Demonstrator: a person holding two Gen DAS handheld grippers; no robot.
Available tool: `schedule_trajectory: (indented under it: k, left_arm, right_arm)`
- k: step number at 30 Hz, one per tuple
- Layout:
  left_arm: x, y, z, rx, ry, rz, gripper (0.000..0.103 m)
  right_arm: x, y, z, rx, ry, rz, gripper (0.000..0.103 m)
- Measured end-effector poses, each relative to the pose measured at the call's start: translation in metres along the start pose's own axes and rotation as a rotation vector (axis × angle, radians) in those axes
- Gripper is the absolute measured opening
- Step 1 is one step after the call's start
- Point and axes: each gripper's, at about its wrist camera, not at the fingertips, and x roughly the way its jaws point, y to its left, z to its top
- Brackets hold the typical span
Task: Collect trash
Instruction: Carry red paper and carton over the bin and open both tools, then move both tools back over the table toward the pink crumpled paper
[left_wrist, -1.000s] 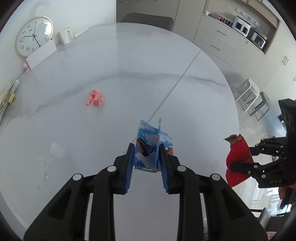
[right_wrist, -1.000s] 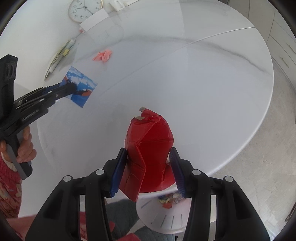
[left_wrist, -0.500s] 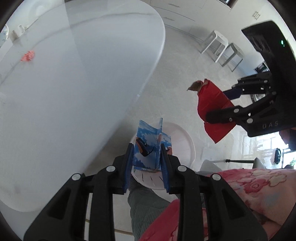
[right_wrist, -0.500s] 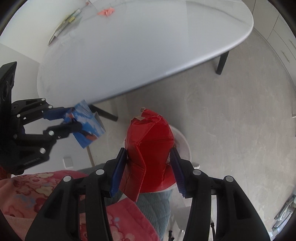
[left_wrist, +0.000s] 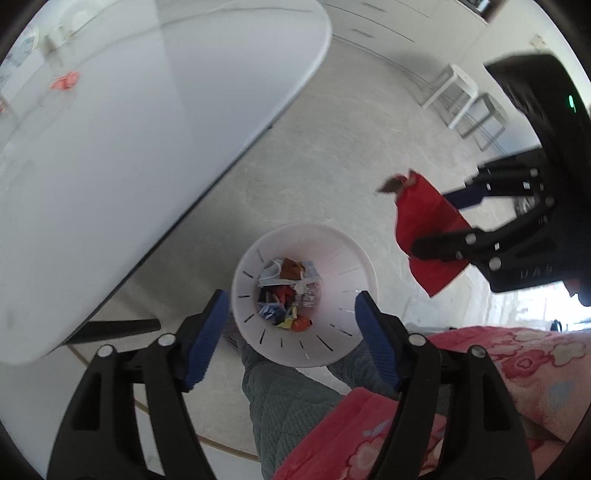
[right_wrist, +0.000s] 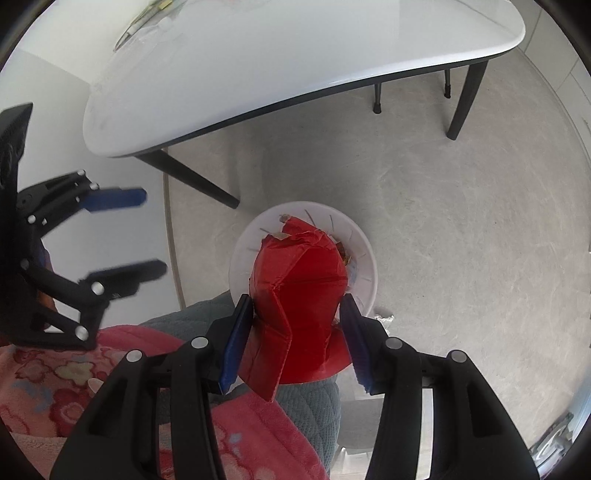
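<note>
My left gripper hangs over a white slotted bin on the floor. Its jaws are opening and nothing is between them. The bin holds several crumpled wrappers. To its right, my right gripper is shut on a crumpled red packet. In the right wrist view the red packet sits between the blue pads of the right gripper, above the bin. The left gripper shows at the left, its fingers apart. A pink crumpled scrap lies on the white table.
The white table stands on dark legs just beyond the bin. A person's grey quilted leg and pink flowered garment are close under both grippers. Two stools stand on the grey floor further off.
Both grippers moved from above the table to over the bin. The left jaws have spread and the blue-and-white wrapper they held is gone from them. The right keeps its red packet.
</note>
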Motion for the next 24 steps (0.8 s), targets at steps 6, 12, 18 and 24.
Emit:
schedule_trajectory:
  k: [6,12,18,24]
  left_arm:
    - [-0.022,0.015,0.006,-0.119,-0.051,0.059,0.081]
    - [-0.038,0.023,0.015,-0.164,-0.091,0.111,0.086]
    - [-0.055,0.023,0.024,-0.198,-0.138,0.157,0.092]
    - [-0.079,0.033,0.035,-0.262,-0.202,0.200,0.095]
  right_arm:
    - [0.011,0.005,0.002,-0.051,0.028,0.016,0.052]
    - [0.022,0.017,0.003,-0.091,0.056,0.004,0.085]
    - [0.000,0.026,0.016,-0.121,-0.037,-0.023,0.096]
    - [-0.035,0.029,0.040,-0.151,-0.154,-0.071,0.100]
